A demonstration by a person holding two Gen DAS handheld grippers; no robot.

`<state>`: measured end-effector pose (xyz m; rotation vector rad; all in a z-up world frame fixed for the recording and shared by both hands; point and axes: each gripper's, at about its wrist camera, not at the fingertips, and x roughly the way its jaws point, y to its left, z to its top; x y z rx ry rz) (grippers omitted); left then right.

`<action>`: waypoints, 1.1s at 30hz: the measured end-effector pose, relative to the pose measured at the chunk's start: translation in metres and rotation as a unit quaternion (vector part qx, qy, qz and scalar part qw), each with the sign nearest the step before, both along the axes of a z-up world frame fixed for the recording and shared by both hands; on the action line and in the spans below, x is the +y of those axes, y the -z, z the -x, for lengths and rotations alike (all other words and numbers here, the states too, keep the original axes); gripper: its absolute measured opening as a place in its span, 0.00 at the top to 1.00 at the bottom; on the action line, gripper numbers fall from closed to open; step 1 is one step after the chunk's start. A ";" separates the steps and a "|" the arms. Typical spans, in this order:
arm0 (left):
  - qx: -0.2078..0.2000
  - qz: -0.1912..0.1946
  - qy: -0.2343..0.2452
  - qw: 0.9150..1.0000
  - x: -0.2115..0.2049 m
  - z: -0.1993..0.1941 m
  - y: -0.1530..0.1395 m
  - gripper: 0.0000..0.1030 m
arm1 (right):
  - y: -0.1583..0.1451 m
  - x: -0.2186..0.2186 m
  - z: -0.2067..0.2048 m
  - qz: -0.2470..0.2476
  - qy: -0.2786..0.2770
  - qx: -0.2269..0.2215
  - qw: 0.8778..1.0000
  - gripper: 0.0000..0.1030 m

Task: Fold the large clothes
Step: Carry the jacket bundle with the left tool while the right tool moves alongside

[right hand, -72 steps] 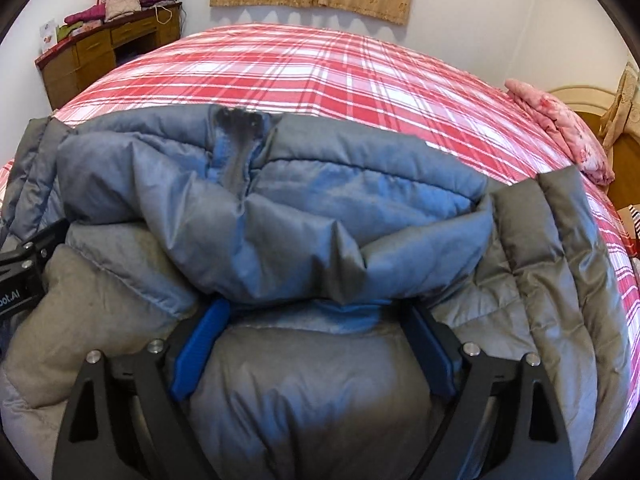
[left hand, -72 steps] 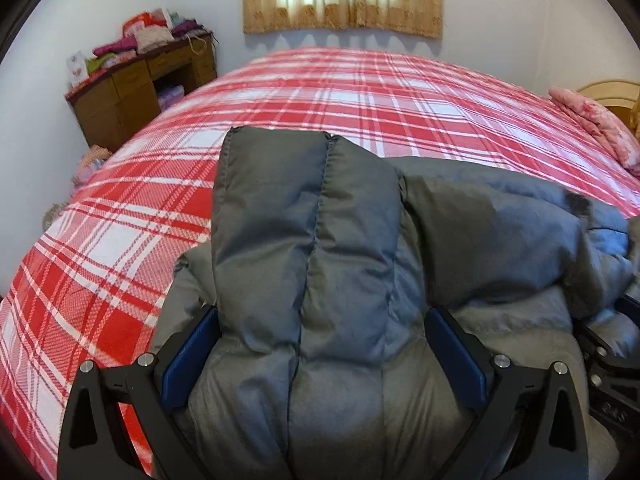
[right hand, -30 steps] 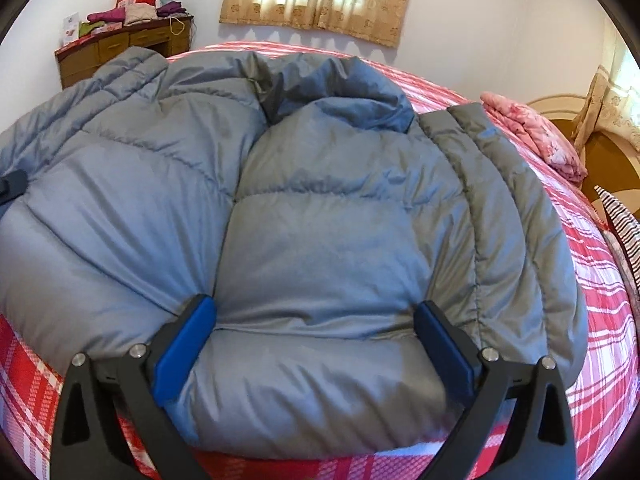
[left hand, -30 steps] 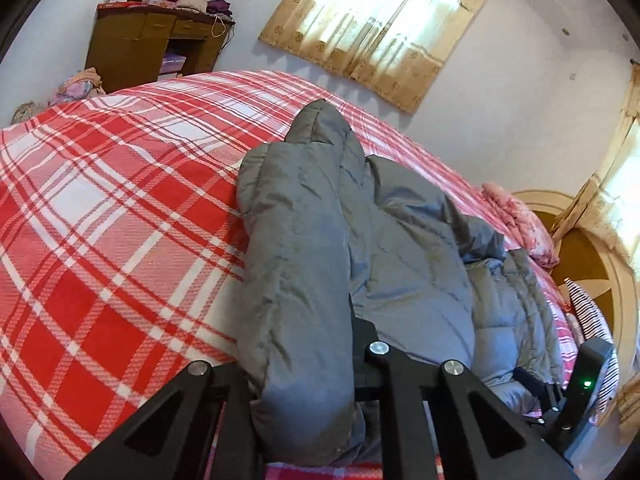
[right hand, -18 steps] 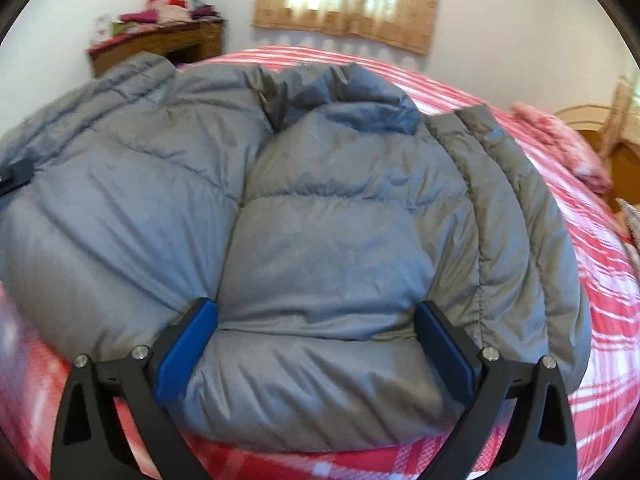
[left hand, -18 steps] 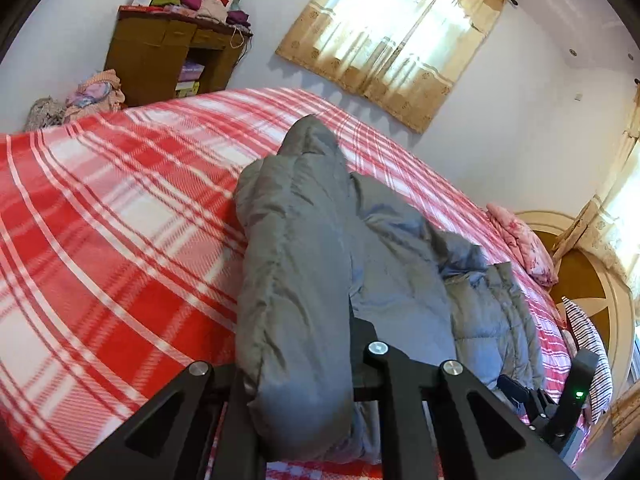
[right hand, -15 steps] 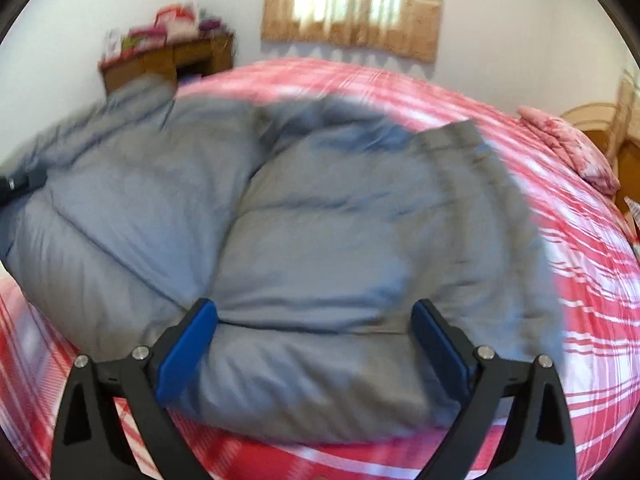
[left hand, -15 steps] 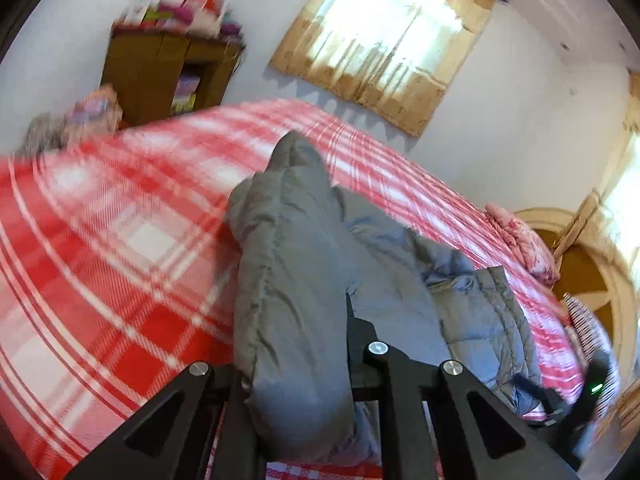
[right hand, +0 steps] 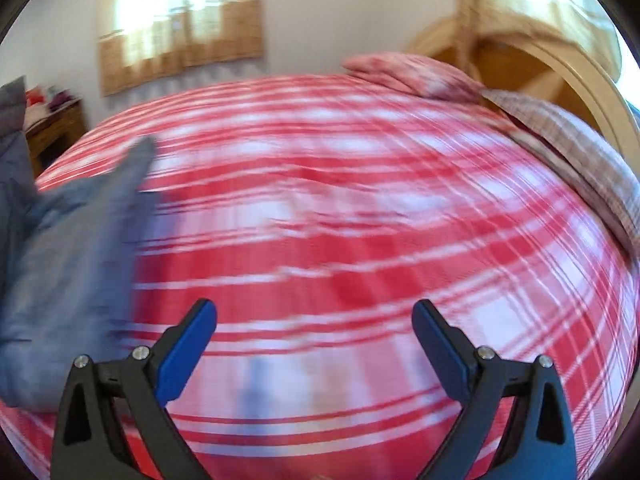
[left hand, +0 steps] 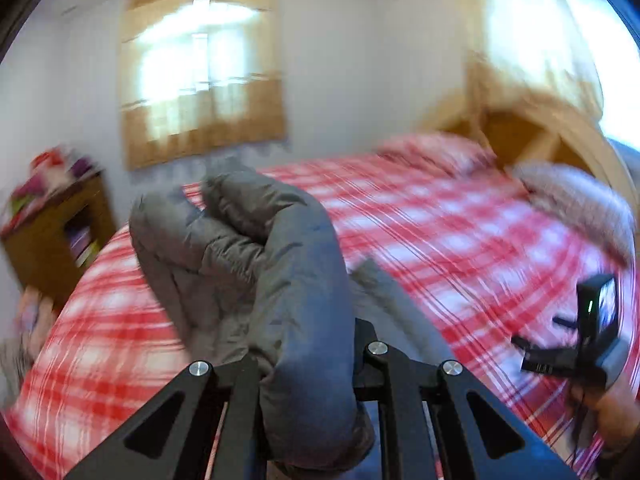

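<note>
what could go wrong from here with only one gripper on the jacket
The left gripper alone pinches a thick bunch of the grey puffer jacket; the slippery padding could slide out, or the folds could fall open. The right gripper hangs open over the plaid bedspread, and both views are motion-blurred, so regrasping may miss.

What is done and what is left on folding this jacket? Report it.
Done: hard to say; both views are blurred, and the grey puffer jacket looks bunched, not a flat, finished fold. In hand: the left gripper is clamped on a thick roll of it above the plaid bed. The right gripper is open and empty. Left: laying it down and squaring the fold.
</note>
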<state>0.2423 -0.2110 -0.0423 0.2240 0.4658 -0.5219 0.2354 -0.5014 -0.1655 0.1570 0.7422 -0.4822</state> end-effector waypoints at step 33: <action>0.029 0.013 -0.192 0.981 0.077 -0.140 0.024 0.13 | -0.112 0.030 -0.048 -0.012 -0.074 -0.024 0.997 0.15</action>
